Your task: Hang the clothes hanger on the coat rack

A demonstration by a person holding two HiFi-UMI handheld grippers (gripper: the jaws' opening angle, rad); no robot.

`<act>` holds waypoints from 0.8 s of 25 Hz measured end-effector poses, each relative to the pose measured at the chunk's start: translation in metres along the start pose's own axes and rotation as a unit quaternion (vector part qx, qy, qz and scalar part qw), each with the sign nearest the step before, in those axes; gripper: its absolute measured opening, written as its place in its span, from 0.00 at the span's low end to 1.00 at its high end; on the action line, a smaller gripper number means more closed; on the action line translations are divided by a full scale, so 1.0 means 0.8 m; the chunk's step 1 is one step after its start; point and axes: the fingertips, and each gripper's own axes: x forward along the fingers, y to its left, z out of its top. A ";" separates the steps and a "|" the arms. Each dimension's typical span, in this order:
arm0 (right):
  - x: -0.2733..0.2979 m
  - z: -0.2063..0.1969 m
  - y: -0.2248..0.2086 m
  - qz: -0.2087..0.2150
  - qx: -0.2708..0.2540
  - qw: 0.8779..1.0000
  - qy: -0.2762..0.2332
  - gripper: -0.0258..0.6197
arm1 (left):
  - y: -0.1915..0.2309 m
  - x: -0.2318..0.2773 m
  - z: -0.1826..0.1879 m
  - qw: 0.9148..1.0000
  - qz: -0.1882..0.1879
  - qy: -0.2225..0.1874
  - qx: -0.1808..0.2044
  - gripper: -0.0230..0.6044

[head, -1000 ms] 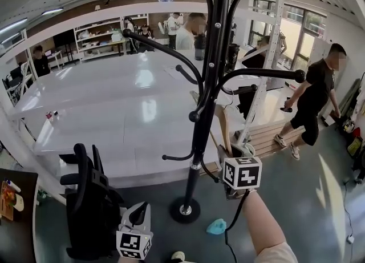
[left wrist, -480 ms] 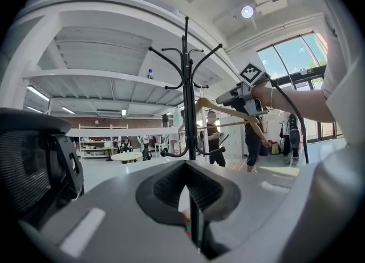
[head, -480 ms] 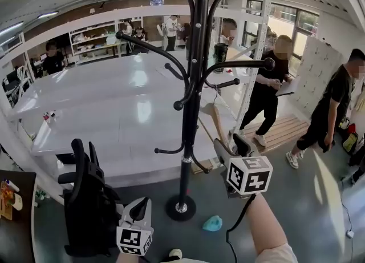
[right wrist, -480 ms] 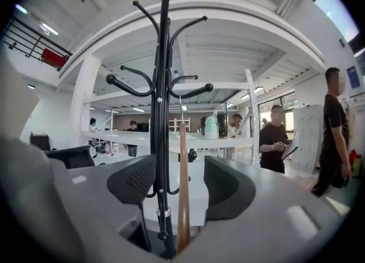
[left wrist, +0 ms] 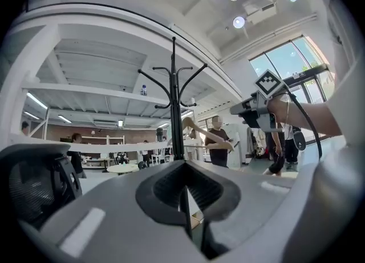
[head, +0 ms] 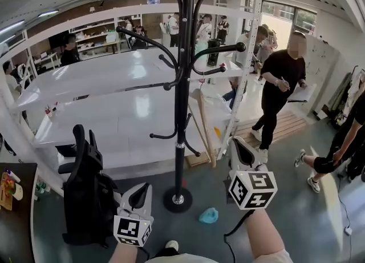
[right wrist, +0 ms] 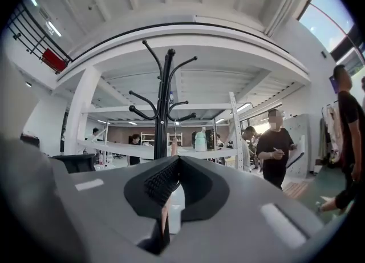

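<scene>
The black coat rack (head: 181, 113) stands on the floor ahead, its curved arms spread at the top. My right gripper (head: 233, 143) is to the right of its pole, shut on a wooden clothes hanger (head: 204, 116) that reaches up and left toward the rack without touching it. In the right gripper view a thin wooden strip of the hanger (right wrist: 165, 213) sits between the jaws, with the rack (right wrist: 164, 102) beyond. My left gripper (head: 145, 189) hangs low and left of the rack's base, shut on nothing. The left gripper view shows the rack (left wrist: 173, 113), the hanger (left wrist: 205, 133) and the right gripper (left wrist: 246, 108).
A black office chair (head: 84, 193) stands close on the left. A teal cloth (head: 208, 216) lies on the floor by the rack's round base (head: 178, 199). White tables and shelving (head: 114, 102) fill the space behind. A person in black (head: 280, 85) walks at the right, with others behind.
The right gripper with the hanger has drawn right and down, away from the rack's pole. The view has shifted, so the rack sits further left. People at the right have walked on.
</scene>
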 end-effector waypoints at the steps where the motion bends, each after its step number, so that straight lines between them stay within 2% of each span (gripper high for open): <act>1: -0.015 -0.004 0.002 0.000 0.000 1.000 -0.006 0.08 | -0.007 -0.005 0.006 1.000 -0.001 -0.004 0.001 0.04; 8: -0.123 -0.052 0.022 0.012 -0.012 1.000 -0.013 0.08 | -0.060 -0.046 0.029 1.000 -0.006 -0.016 0.005 0.04; 14: -0.204 -0.103 0.035 0.019 -0.005 1.000 0.014 0.08 | -0.108 -0.100 0.027 1.000 -0.010 -0.012 -0.001 0.04; 20: -0.249 -0.152 0.049 0.023 0.009 0.999 0.042 0.08 | -0.138 -0.143 0.014 1.000 -0.012 0.002 -0.001 0.04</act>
